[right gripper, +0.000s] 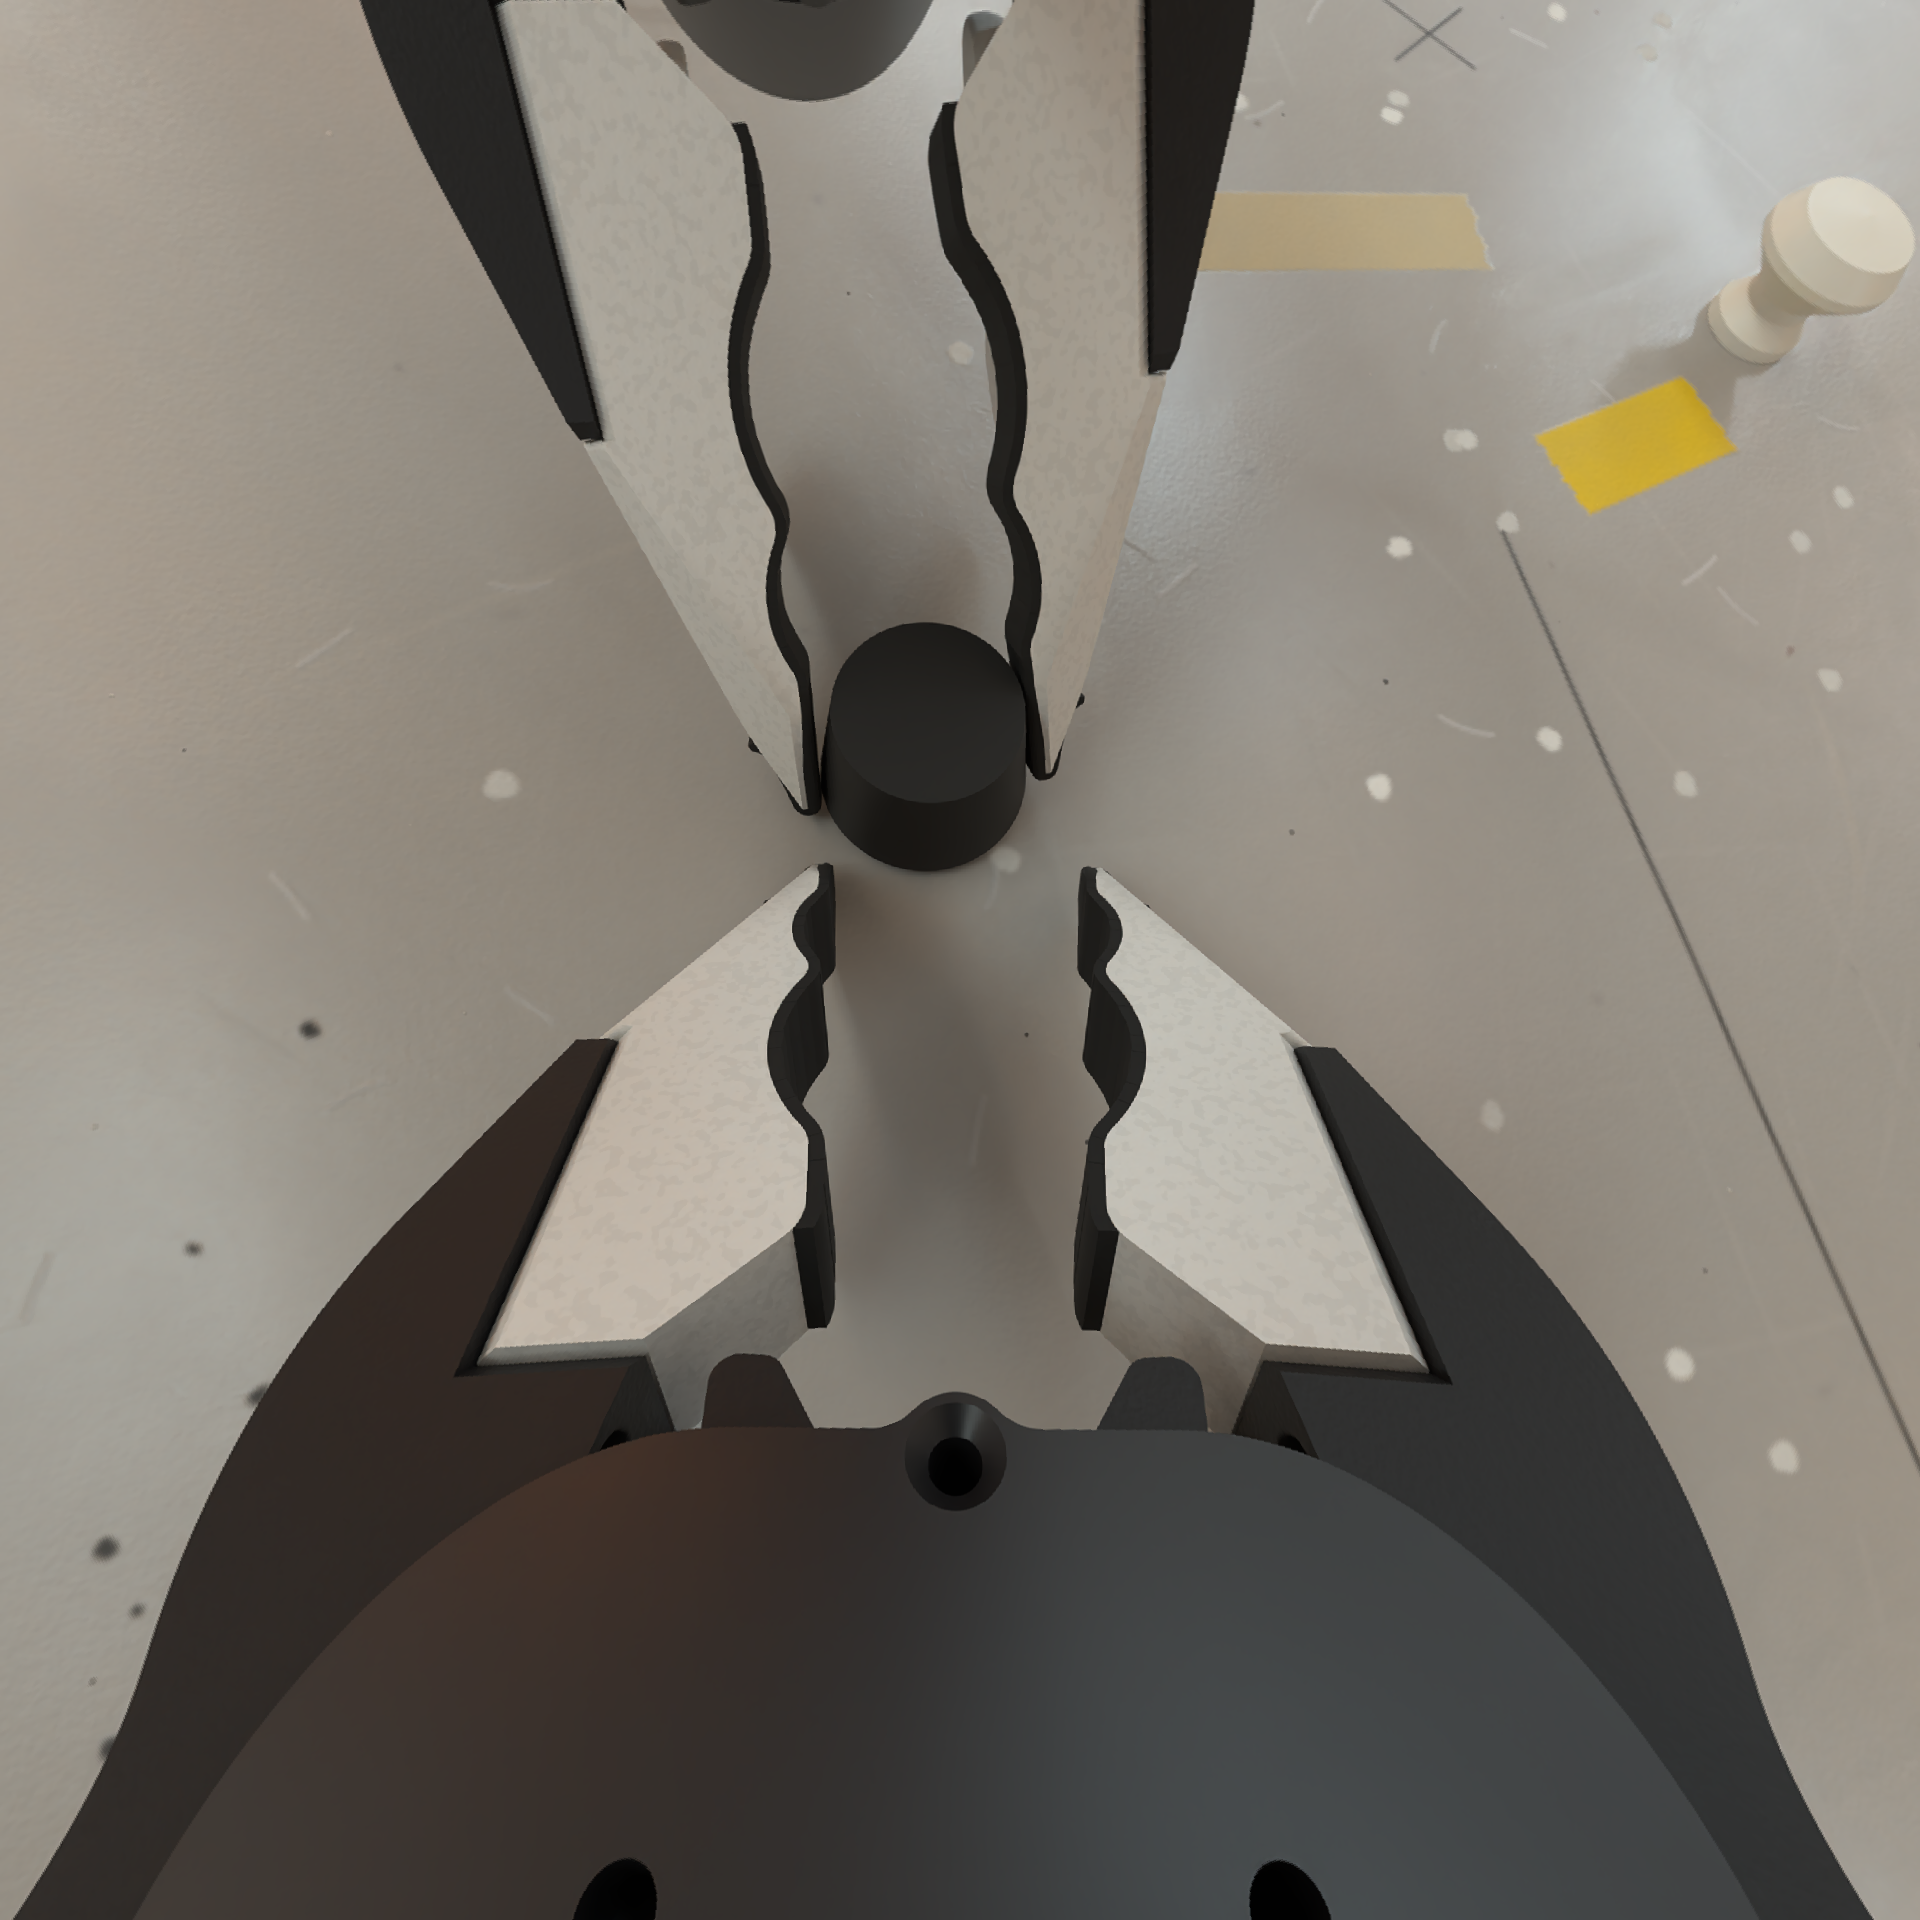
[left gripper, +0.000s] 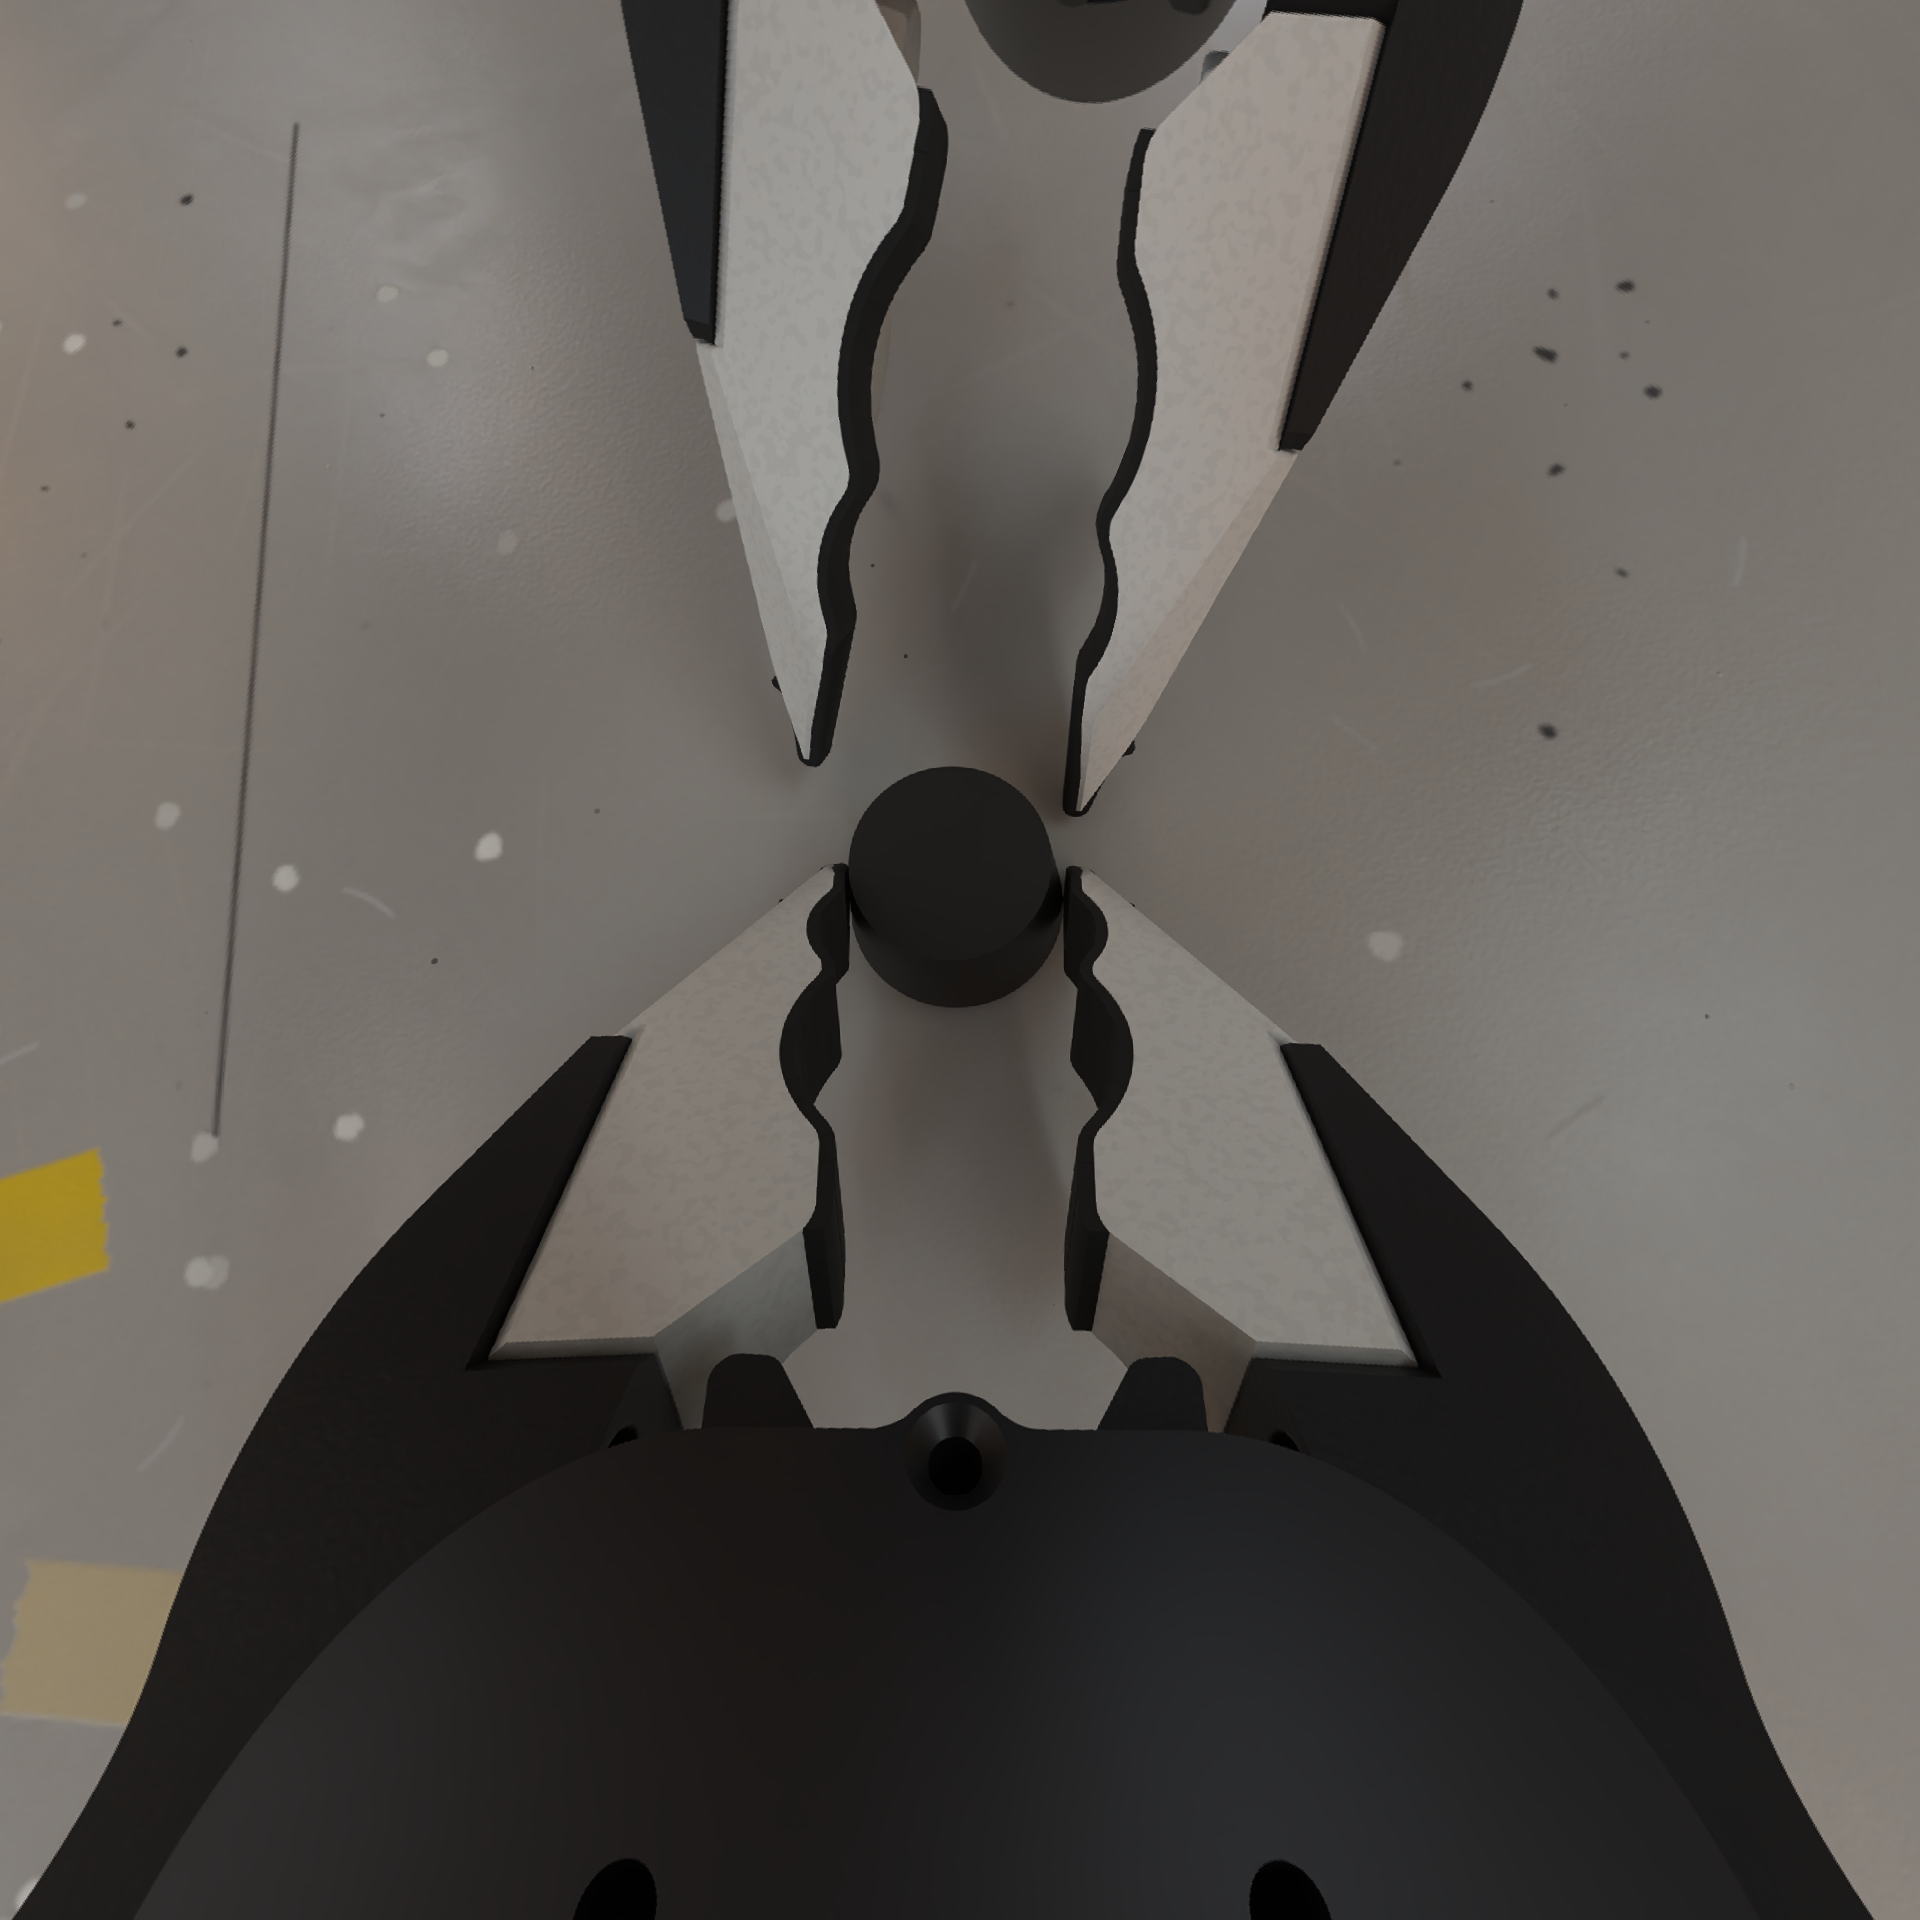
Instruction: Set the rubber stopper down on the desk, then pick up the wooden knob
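Here the left gripper (left gripper: 954, 894) is closing its fingertips on the rubber stopper (left gripper: 948, 888), the dark pads pressing the stopper's two sides at its wider end, and the stopper is sitting low over the grey, paint-flecked desk (left gripper: 1558, 935); whether its base is already touching the surface I cannot tell. Facing it nose to nose, the right gripper (right gripper: 954, 894) is standing with its fingers parted and nothing between them, its tips just short of the stopper and seemingly not touching it. The wooden knob (right gripper: 1813, 270) is lying well off to the right in the right wrist view, pale, tipped on its side, beyond a strip of yellow tape (right gripper: 1633, 444) and near a strip of beige tape (right gripper: 1345, 231). The stopper is looking like a short, squat, tapered plug: probably light, slightly yielding and grippy, so it is likely to cling to the pads on release and could tip if let go above the desk. The knob is likely to be stiff, light and smooth, with a broad round head, a narrow neck and a small foot; lying down, it is free to roll. Taking it across the neck, or squarely across the head, seems the surest hold.
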`<state>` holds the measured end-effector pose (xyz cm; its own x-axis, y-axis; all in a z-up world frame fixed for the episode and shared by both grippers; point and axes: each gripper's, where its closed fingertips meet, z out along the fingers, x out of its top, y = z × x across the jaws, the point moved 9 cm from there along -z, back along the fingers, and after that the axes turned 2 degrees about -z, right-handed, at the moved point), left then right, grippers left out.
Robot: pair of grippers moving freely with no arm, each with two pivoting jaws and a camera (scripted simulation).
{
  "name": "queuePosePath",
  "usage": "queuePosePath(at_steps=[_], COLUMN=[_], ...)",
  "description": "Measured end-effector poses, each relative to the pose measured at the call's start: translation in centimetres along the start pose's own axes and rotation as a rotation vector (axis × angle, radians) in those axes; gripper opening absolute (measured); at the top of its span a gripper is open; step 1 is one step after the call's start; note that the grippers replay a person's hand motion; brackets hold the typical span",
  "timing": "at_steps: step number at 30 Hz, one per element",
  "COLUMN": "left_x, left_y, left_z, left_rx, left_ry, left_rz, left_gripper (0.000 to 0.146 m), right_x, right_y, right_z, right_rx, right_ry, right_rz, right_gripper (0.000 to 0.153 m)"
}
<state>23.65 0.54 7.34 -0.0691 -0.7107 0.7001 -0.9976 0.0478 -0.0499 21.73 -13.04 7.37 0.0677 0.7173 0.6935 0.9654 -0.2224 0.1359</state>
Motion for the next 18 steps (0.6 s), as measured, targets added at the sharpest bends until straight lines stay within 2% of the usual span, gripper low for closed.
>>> queuePosePath(at_steps=[11,18], left_x=[0.02,-0.08], left_y=[-0.02,-0.19], left_z=[0.0,-0.06], left_rx=[-0.001,0.029], left_ry=[0.004,0.008], left_rz=[0.027,0.009], left_gripper=[0.041,0.041], right_x=[0.28,-0.1], right_y=[0.11,0.2], right_z=[0.07,0.05], right_rx=[0.02,-0.035], right_ry=[-0.015,0.016], right_rz=[-0.046,0.004], right_gripper=[0.044,0.052])
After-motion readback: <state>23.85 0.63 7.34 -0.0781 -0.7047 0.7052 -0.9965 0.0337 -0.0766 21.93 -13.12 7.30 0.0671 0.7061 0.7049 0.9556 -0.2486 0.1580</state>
